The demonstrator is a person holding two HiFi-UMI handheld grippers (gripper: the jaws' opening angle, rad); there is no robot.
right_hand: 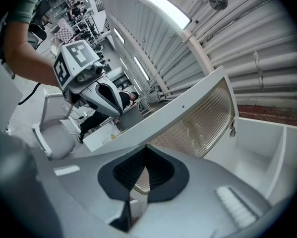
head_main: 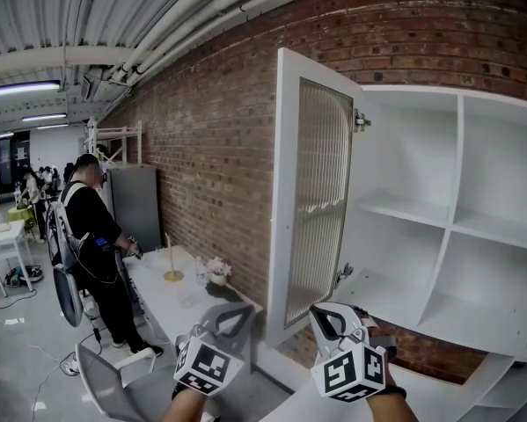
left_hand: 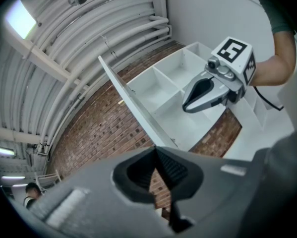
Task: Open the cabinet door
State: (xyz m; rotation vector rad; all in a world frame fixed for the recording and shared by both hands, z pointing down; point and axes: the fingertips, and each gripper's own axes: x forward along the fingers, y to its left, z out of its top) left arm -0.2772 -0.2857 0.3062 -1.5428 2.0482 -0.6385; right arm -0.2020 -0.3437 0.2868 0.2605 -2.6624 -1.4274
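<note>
Brick wall [head_main: 210, 130] behind one white cabinet [head_main: 439, 209], its one door [head_main: 320, 200] open; left gripper [head_main: 243, 311], right gripper [head_main: 320, 311], jaws together, empty.

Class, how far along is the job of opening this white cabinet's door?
Done: the door stands swung wide, baring the shelves. In hand: nothing; the left gripper and right gripper are both shut and grip nothing. Left: seemingly nothing, unless it should swing wider.
</note>
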